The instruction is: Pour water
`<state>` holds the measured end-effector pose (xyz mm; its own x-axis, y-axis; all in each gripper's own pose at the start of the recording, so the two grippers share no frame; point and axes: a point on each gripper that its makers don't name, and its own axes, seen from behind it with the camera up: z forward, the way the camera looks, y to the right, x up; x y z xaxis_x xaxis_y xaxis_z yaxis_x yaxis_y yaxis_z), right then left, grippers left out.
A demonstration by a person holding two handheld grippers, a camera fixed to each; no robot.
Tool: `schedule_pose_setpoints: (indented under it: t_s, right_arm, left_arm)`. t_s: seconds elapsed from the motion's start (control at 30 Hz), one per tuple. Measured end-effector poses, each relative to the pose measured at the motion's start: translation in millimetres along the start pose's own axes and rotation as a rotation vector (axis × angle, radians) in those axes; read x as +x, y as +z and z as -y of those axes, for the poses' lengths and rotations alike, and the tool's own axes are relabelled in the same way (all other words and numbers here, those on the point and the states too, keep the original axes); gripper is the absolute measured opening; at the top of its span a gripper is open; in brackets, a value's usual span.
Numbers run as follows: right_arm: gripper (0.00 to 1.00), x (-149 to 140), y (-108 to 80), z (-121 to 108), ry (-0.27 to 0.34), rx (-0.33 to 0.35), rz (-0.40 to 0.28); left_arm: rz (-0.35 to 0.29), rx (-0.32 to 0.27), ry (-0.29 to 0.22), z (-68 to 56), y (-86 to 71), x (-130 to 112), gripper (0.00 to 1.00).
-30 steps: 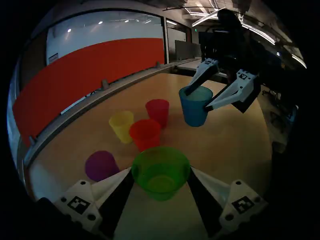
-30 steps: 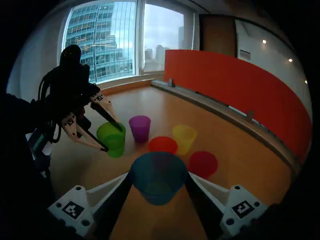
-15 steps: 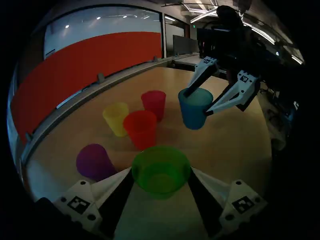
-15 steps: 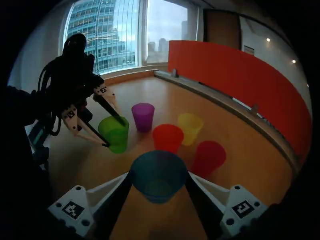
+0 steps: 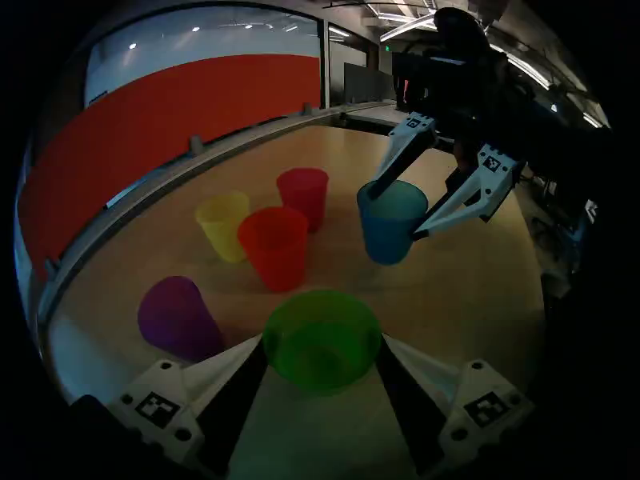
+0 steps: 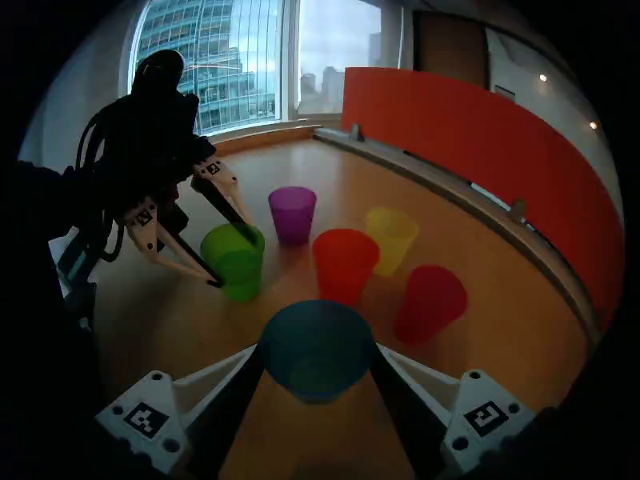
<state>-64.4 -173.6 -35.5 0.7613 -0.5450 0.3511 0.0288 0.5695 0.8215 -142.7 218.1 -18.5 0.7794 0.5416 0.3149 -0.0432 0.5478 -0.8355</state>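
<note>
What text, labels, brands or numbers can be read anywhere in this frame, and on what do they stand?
No legible text.
Square markers on the left gripper and right gripper: black-and-white patterns, not words.
White plate on the wall above the orange panel: too small to read.
Green cup and blue cup, one in each gripper: no print visible.

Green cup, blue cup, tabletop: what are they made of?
Green cup: likely translucent plastic; its bottom shows through the wall. Blue cup: same tinted translucent plastic, smooth. Tabletop: wood or wood-look laminate, tan, soft sheen; can't tell which.
</note>
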Motion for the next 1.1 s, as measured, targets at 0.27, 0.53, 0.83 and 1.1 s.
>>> schedule_pose_setpoints:
  t_s: [0.27,0.53,0.83,1.1]
  right_arm:
    - [0.93,-8,2.9,3,-0.001,0.005,0.02]
    - [0.93,-13,5.4,8,0.001,0.011,0.033]
    - [0.94,-22,6.9,10,0.0,0.004,0.043]
    - [0.93,-29,5.3,10,0.004,-0.001,0.052]
  left_arm:
    - [-0.003,-0.008,-0.012,-1.3,1.4,-5,0.88]
    - [0.0,-0.012,-0.021,-0.4,-1.7,-11,0.88]
    - [0.002,-0.01,-0.02,0.1,-3.3,-13,0.88]
    - [0.006,-0.013,-0.028,-0.3,-3.8,-14,0.88]
